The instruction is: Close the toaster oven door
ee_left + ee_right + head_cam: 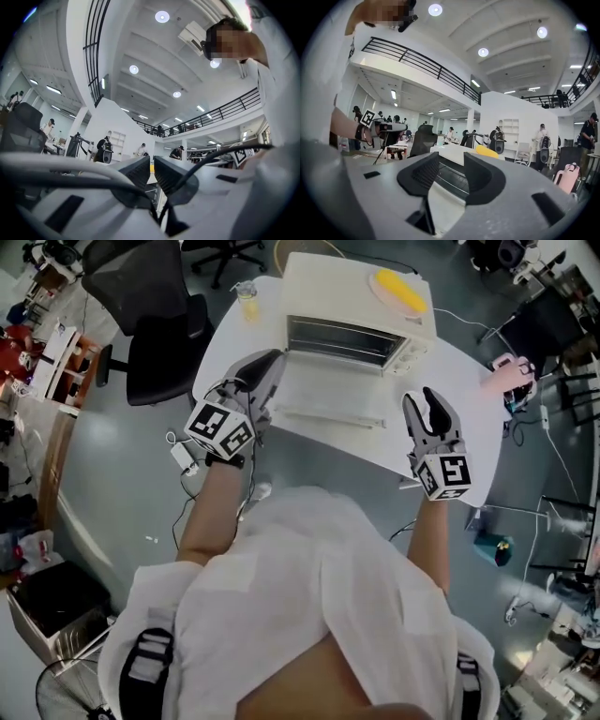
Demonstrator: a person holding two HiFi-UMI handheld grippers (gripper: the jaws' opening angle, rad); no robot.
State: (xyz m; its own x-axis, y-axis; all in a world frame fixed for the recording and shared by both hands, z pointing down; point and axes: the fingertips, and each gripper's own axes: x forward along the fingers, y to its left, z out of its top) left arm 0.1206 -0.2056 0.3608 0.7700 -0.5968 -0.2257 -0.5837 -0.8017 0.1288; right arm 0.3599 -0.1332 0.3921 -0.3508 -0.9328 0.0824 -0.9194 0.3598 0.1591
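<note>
The white bench (464, 381) stands on a grey floor (112, 484); on it, toward the far side, sits the toaster oven (356, 310), its door (333, 395) folded down open over the bench top; a small cup (247, 302) of yellow liquid stands at the far left corner.

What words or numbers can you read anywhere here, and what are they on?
No words or numbers can be read.
The left gripper and right gripper carry only black-and-white square patterns, not words.
Toaster oven: any print on its front is too small to read.
</note>
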